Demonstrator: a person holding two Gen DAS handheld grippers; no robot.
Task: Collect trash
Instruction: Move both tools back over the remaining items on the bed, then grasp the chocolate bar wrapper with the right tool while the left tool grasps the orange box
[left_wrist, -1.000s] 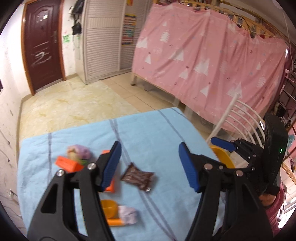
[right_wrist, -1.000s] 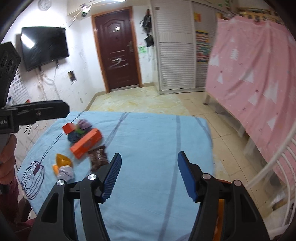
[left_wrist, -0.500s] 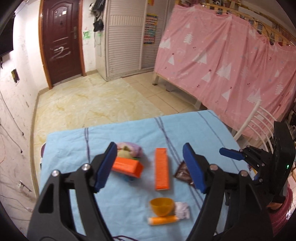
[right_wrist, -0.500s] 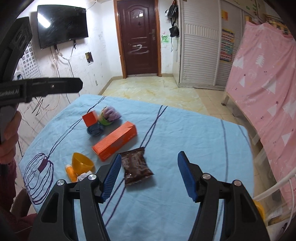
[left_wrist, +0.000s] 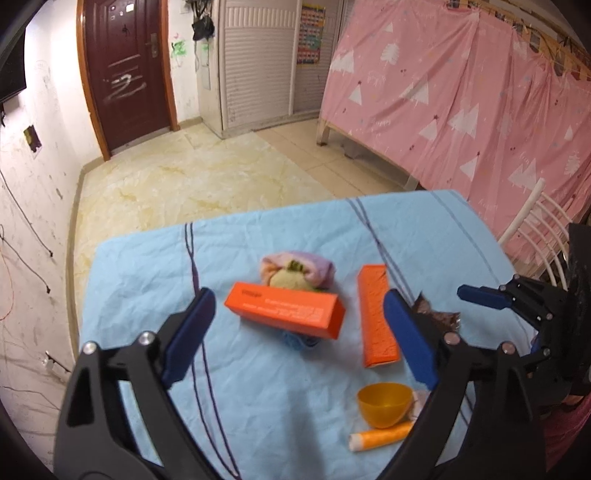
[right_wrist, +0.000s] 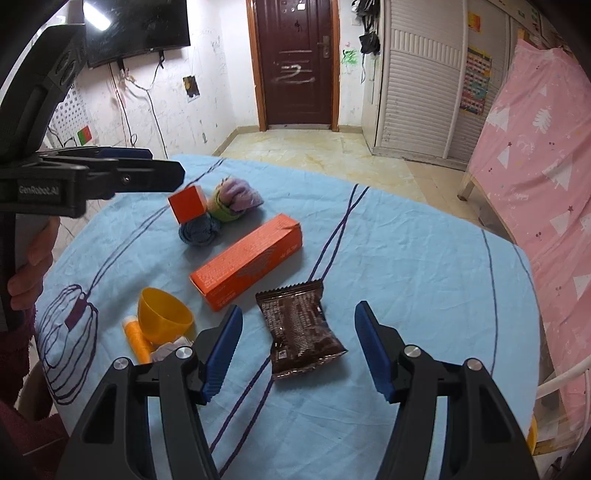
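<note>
Hovering over table (right_wrist: 424, 258): right tongs (right_wrist: 297, 349) spread wide around brown wrapper (right_wrist: 301, 328); left tongs (left_wrist: 295, 336) spread, empty, above orange box (left_wrist: 284, 308).

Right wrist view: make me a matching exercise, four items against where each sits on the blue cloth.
Items:
1. brown snack wrapper
2. long orange box
3. yellow cup
4. purple cloth bundle

Places:
A. farthest back, toward the door
B. tipped on its side, by the orange tube
C. between the open right gripper fingers
D. lying mid-table, just beyond the wrapper

Pairs: 1-C, 2-D, 3-B, 4-A
</note>
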